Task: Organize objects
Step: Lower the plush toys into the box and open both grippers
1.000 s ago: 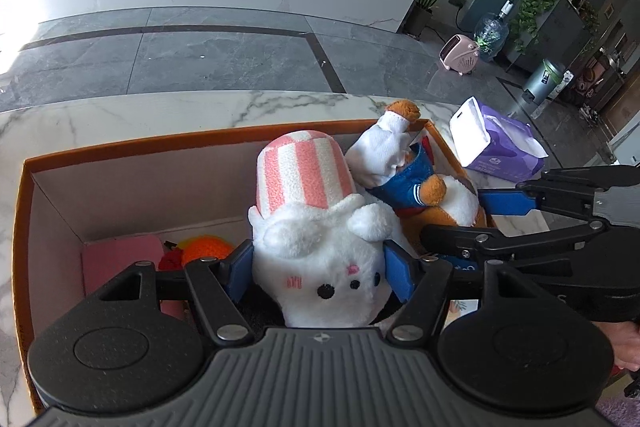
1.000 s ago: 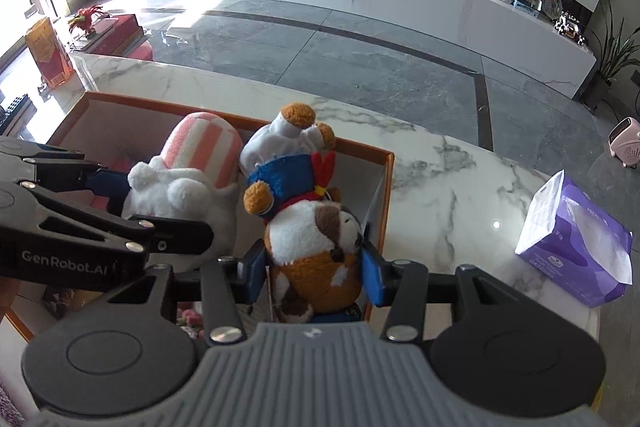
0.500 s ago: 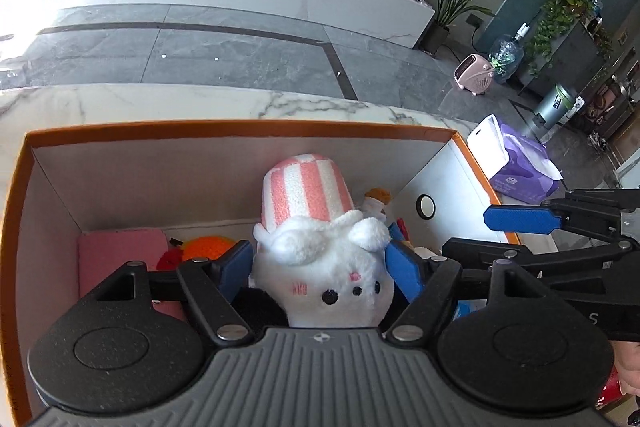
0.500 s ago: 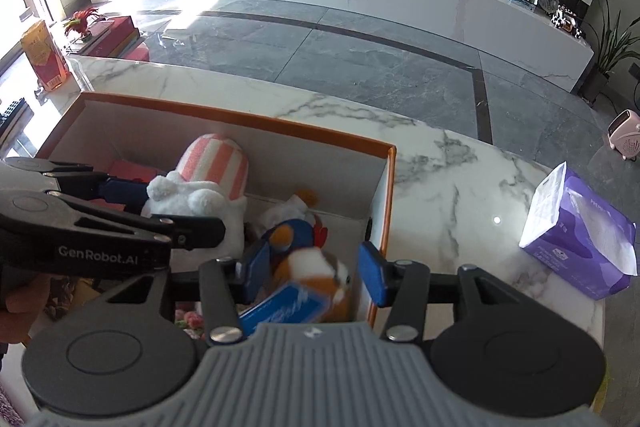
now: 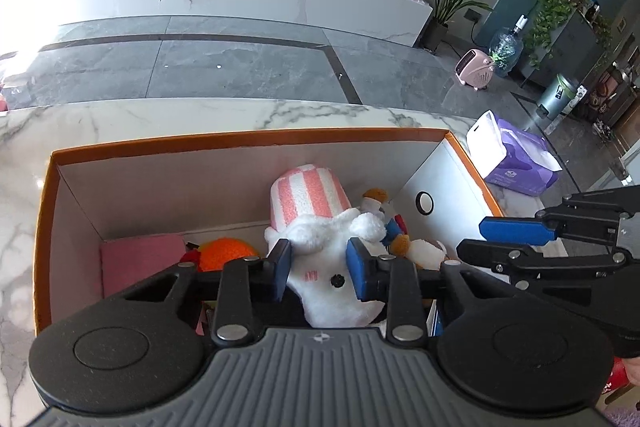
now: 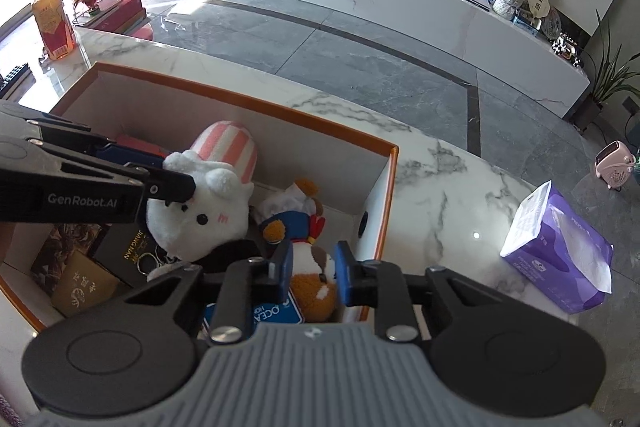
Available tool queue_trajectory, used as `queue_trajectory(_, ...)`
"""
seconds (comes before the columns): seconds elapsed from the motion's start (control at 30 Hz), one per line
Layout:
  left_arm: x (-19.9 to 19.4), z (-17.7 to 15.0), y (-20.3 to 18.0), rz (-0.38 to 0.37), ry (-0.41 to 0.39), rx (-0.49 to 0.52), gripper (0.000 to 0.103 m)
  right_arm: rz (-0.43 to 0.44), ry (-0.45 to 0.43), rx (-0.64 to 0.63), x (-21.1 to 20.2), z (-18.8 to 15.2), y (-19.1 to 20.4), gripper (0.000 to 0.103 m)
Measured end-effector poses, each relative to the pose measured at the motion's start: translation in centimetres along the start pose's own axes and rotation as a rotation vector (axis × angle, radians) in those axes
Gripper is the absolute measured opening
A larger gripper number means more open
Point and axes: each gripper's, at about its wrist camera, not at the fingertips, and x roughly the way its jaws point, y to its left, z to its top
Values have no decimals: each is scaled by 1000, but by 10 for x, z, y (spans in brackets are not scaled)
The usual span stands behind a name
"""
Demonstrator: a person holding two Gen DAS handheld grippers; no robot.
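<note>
A white bunny plush (image 5: 320, 259) with a pink-striped hat lies in the orange-rimmed box (image 5: 240, 139). My left gripper (image 5: 318, 269) hovers just over it, its jaws closing; the plush shows between and below the pads, which do not press on it. A brown and white dog plush (image 6: 312, 279) in a blue outfit lies at the box's right end. Over it, my right gripper (image 6: 313, 269) is closing its jaws too, without pressing the toy. In the right wrist view the left gripper (image 6: 176, 175) reaches over the bunny (image 6: 200, 211).
The box (image 6: 280, 111) also holds an orange plush ball (image 5: 226, 253), a pink item (image 5: 140, 263), packets (image 6: 80, 279) and a blue card (image 6: 272, 311). A purple tissue pack (image 6: 560, 259) stands on the marble counter to the right of the box.
Both toys, held up in the jaws a second ago, have been let go and now lie lower in the box. Both pairs of jaws have since narrowed.
</note>
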Motion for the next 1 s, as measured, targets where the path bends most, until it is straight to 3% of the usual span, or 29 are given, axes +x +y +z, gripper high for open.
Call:
queue_trajectory(0.23, 14, 1, 3, -20, -5, -19, 36, 3, 11, -6, 9, -5, 1, 24)
queue_trajectory(0.63, 39, 10, -5, 34, 3, 8, 38, 15, 20, 18, 22, -7, -3, 24)
queue_trajectory(0.87, 14, 6, -11, 61, -16, 26, 38, 23, -1, 35, 11, -6, -4, 24)
queue_trajectory(1.0, -17, -2, -27, 97, -72, 106, 39, 40, -28, 61, -7, -7, -5, 27)
